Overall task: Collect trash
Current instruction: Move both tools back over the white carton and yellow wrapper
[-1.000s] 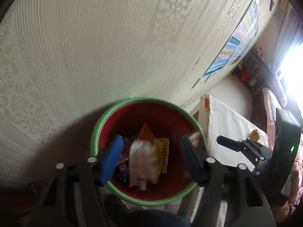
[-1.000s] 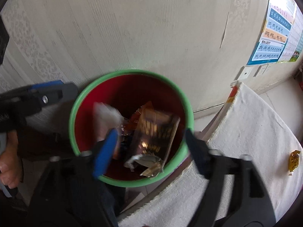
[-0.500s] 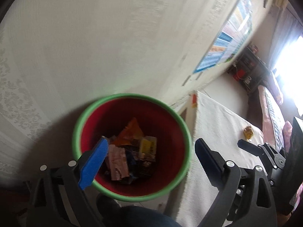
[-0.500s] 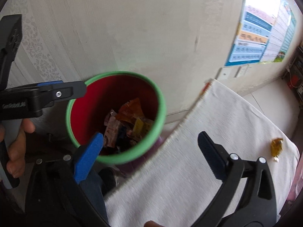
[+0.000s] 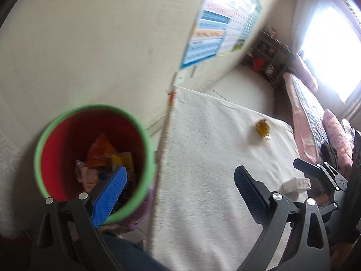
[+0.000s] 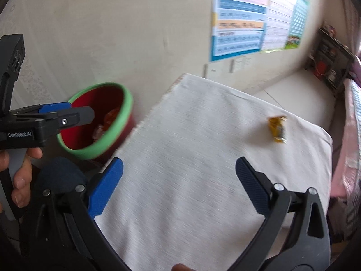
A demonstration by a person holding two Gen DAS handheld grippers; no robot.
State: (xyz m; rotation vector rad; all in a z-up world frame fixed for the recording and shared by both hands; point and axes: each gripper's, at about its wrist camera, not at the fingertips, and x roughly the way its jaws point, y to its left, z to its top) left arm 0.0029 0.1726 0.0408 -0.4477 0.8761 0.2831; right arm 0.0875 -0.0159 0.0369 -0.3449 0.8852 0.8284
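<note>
A pale patterned wall (image 6: 112,33) carries bright printed charts (image 6: 248,22) above a table draped in white cloth (image 6: 191,158). Beyond it, a dark shelf unit (image 5: 268,54) stands on the light floor (image 5: 243,90), beside a pink-covered bed (image 5: 311,117) under a glaring window (image 5: 327,45).

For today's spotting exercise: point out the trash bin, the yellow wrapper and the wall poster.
trash bin (image 5: 135,122): left wrist view, green rim.
yellow wrapper (image 6: 277,129): right wrist view, its middle.
wall poster (image 6: 239,18): right wrist view, striped panel.
</note>
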